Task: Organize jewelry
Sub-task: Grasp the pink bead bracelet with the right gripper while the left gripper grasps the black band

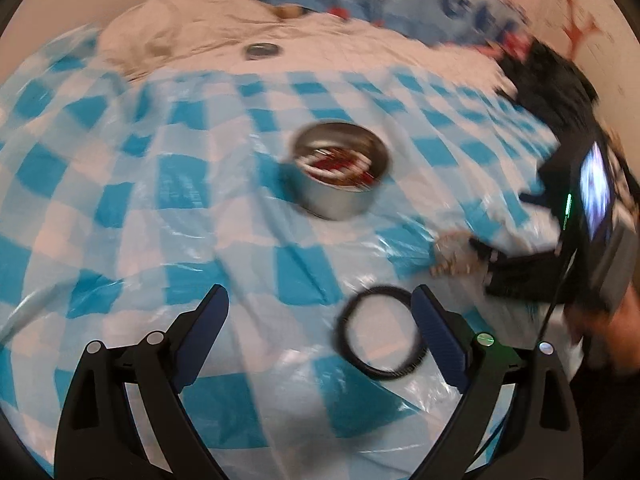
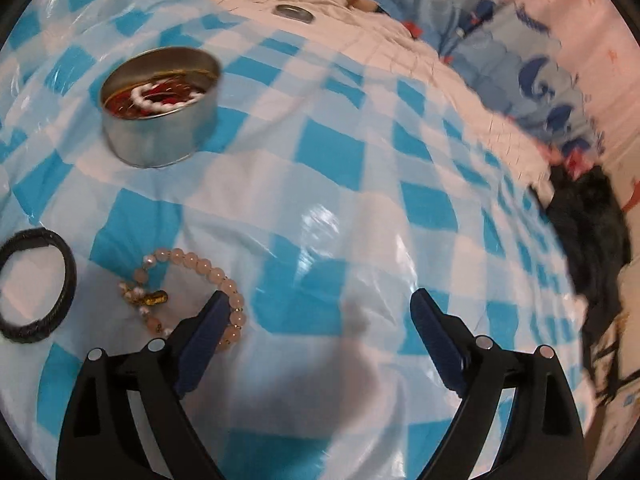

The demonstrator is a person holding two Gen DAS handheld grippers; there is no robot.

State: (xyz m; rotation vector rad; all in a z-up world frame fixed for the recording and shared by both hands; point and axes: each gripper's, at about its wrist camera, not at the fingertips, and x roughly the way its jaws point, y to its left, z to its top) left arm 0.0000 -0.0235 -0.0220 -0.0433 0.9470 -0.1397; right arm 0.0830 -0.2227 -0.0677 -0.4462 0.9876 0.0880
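Bracelets (image 2: 38, 284) lie beside both gaping tongs (image 2: 318, 312), hovering low.

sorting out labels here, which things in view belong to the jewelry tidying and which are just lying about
Job:
round tin holding red and white jewelry
pink bead bracelet
black bracelet
left gripper
right gripper

Lying about:
small lid
black cloth
checked plastic sheet

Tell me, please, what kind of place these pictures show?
Probably a bedroom, with the work done on a bed. A blue-and-white checked plastic sheet lies over a soft, wrinkled beige quilt, and patterned blue bedding sits against the wall. A metal tin with jewelry stands on the sheet.
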